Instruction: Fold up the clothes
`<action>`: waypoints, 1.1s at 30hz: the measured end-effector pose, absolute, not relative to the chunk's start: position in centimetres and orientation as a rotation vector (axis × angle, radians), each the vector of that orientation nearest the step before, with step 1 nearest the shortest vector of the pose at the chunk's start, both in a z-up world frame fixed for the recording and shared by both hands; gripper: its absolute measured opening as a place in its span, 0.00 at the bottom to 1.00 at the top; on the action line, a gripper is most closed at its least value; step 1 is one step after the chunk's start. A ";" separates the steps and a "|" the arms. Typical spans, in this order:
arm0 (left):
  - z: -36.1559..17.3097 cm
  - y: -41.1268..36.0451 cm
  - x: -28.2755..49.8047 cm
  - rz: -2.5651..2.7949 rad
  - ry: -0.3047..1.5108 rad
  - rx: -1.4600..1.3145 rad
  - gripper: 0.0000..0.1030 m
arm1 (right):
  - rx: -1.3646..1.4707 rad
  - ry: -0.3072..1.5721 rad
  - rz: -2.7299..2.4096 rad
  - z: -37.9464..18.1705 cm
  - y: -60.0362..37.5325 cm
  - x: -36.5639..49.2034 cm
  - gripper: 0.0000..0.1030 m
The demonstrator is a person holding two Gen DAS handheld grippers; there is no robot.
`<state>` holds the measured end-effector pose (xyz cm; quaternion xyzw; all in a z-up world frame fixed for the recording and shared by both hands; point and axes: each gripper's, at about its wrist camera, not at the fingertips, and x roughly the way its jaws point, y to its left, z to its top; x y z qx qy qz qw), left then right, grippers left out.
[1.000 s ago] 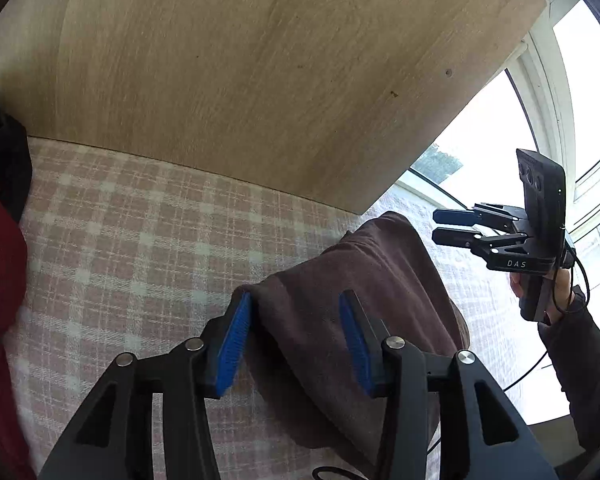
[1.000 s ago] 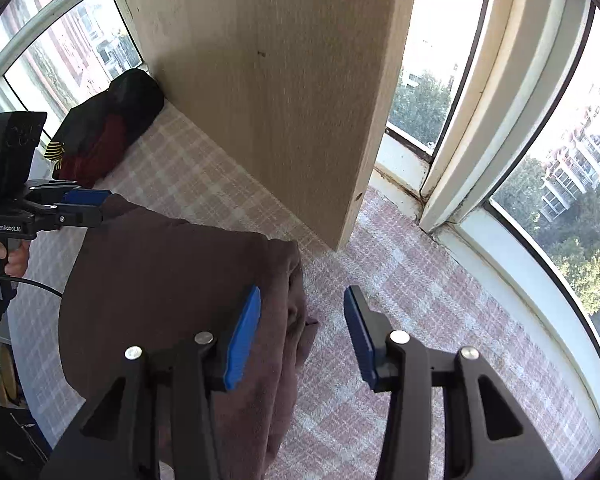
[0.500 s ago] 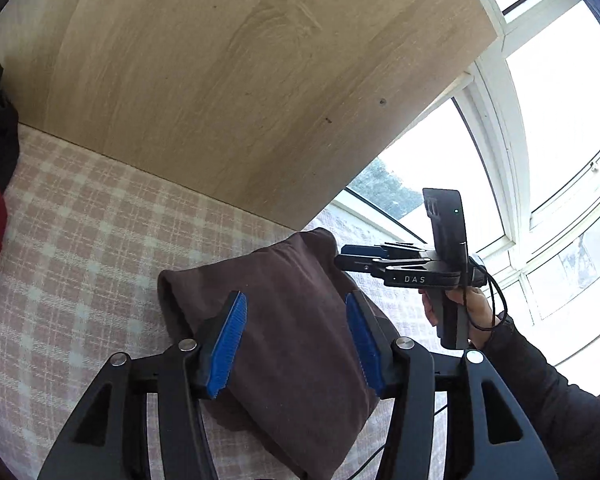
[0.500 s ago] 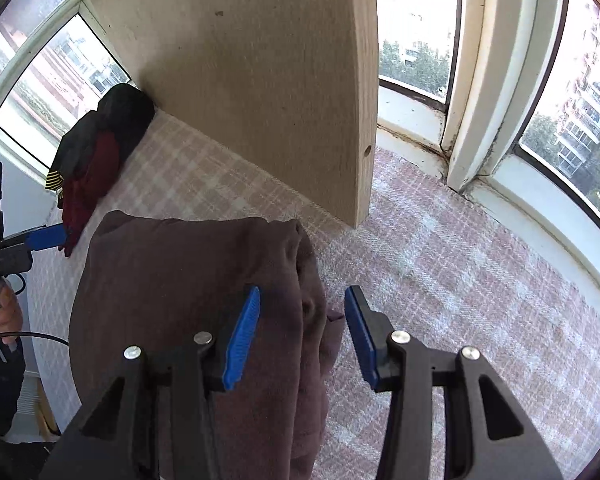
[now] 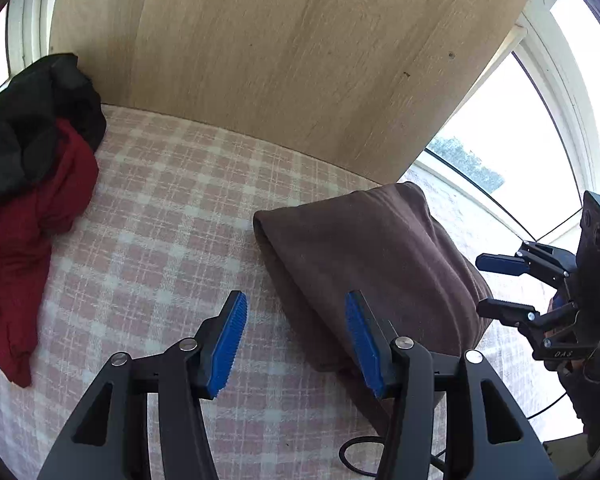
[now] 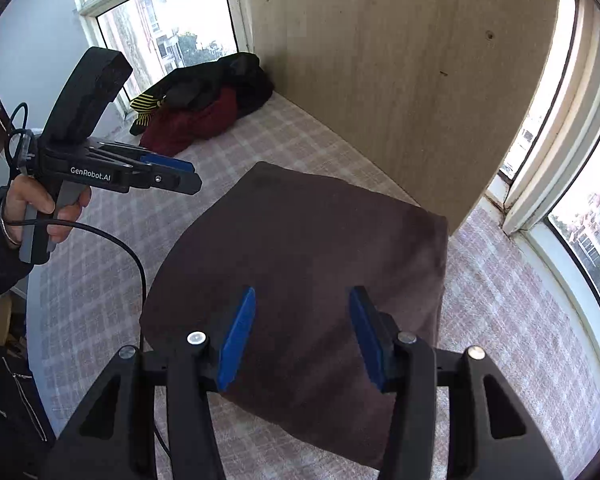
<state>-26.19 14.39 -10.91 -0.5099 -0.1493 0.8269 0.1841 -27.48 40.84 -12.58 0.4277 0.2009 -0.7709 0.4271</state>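
The folded brown garment (image 6: 300, 280) lay just before the upright wooden board (image 5: 280, 52). Both the left gripper (image 5: 294, 340) and right gripper (image 6: 302, 330) stood released, the right's jaws having just widened, empty. Soft and limp, it likely wanted pinching at a corner.

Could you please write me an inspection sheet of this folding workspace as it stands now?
Surface: pink-and-white checked cloth covers the tabletop.
Job's things: brown garment lies folded in a compact bundle on the cloth.
Clutter: pile of unfolded clothes, black, dark red and one yellow-striped, in the far corner.
Grippers: left gripper open, nothing between its pads; right gripper open above the brown garment, its jaws having just been opening.
Cables: black cable hangs from the left gripper's handle.
Surroundings: upright wooden panel behind the table; windows on both sides.
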 end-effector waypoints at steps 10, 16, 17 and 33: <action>-15.6 20.2 -25.7 2.142 -0.460 -1.470 0.48 | 1.151 0.356 -1.911 -13.7 41.9 -28.5 0.55; -11.8 15.8 -24.4 2.299 -0.478 -1.411 0.48 | 1.159 0.199 -1.892 -14.7 41.9 -27.9 0.56; -10.7 15.5 -24.1 2.312 -0.466 -1.384 0.48 | 1.134 0.220 -1.904 -14.8 41.6 -27.3 0.56; -14.6 21.9 -26.7 2.226 -0.069 -1.511 0.62 | 1.206 0.415 -2.057 -13.3 43.4 -30.7 0.57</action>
